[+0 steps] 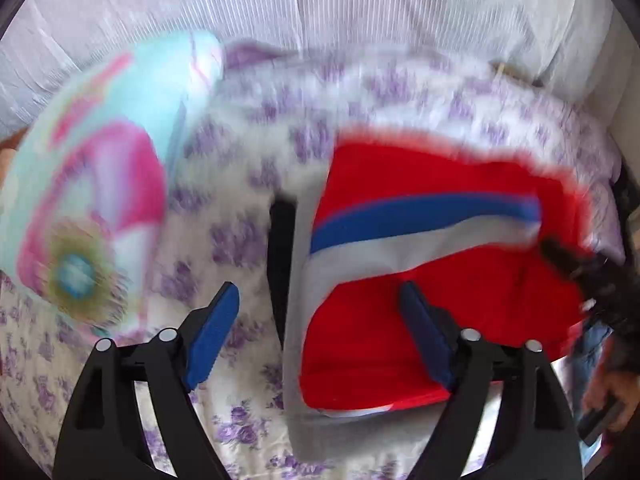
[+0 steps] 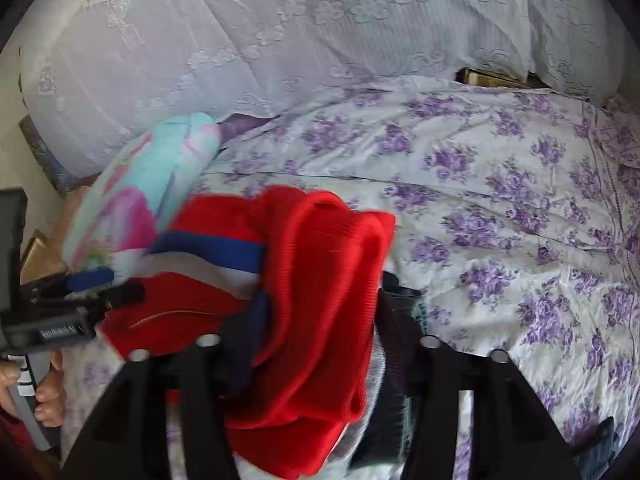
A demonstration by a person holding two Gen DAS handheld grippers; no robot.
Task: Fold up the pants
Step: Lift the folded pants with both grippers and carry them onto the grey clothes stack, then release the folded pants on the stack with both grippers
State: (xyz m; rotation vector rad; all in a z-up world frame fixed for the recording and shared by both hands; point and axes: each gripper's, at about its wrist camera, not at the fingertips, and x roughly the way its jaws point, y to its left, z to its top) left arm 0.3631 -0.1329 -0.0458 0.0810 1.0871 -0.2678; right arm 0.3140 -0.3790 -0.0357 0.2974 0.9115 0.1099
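Note:
The red pants [image 1: 440, 280] with blue and grey stripes lie partly folded on the floral bed sheet [image 1: 248, 208], blurred by motion. My left gripper [image 1: 320, 320] is open and empty, its blue pads either side of the pants' grey left edge, just above the sheet. My right gripper [image 2: 316, 340] is shut on a bunched red part of the pants [image 2: 320, 280], which drapes over its fingers. The right gripper also shows in the left wrist view [image 1: 576, 264] at the pants' right edge. The left gripper shows at the left of the right wrist view [image 2: 92, 280].
A turquoise and pink cushion [image 1: 92, 200] lies on the bed left of the pants; it also shows in the right wrist view [image 2: 148, 188]. White lace pillows [image 2: 240, 40] line the back. The floral sheet [image 2: 500, 220] stretches to the right.

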